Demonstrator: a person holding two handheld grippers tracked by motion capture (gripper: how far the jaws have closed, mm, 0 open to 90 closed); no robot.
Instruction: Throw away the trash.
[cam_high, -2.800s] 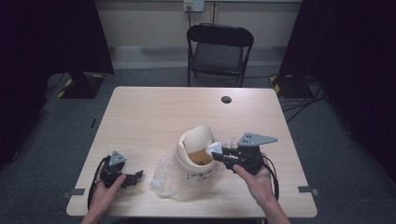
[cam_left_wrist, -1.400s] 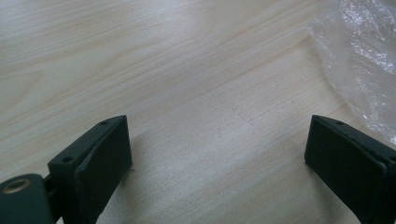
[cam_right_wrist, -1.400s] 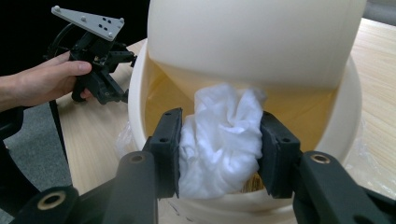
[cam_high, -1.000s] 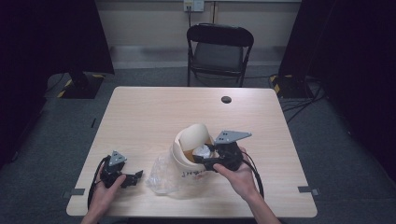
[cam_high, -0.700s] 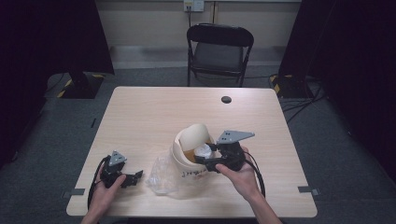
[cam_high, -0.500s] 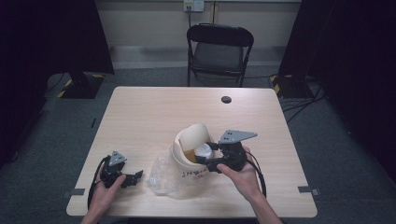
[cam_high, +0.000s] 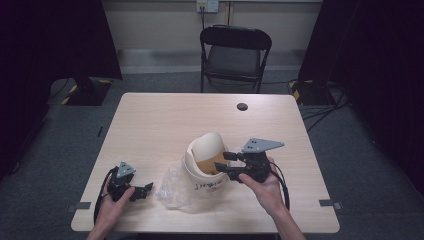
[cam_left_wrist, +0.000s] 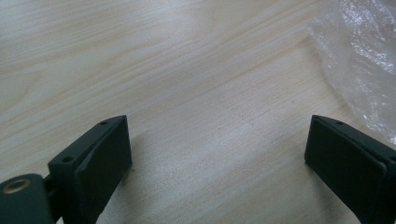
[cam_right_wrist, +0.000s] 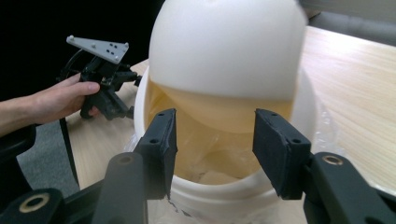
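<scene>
A white tub (cam_high: 206, 181) stands on the table near its front, with handwriting on its side and tan contents (cam_right_wrist: 219, 154) inside. Its domed lid (cam_high: 210, 146) leans upright in the mouth at the far side. My right gripper (cam_high: 226, 163) reaches in from the right, level with the rim. Its jaws have just been closing and stand half apart over the tub's near rim (cam_right_wrist: 233, 193); the right gripper (cam_right_wrist: 215, 140) pads press on nothing I can see. My left gripper (cam_high: 145, 190) rests on the table at the front left, and the left gripper (cam_left_wrist: 217, 140) is wide open over bare wood.
Crumpled clear plastic (cam_high: 172, 187) lies against the tub's left side, close to the left jaws (cam_left_wrist: 364, 60). A small black round disc (cam_high: 242, 106) sits near the table's (cam_high: 165, 125) far edge. A black folding chair (cam_high: 235, 55) stands beyond it.
Since the earliest frame my right gripper has moved left to the tub's rim, and the tub with its lid has shifted slightly left. The left hand has stayed put.
</scene>
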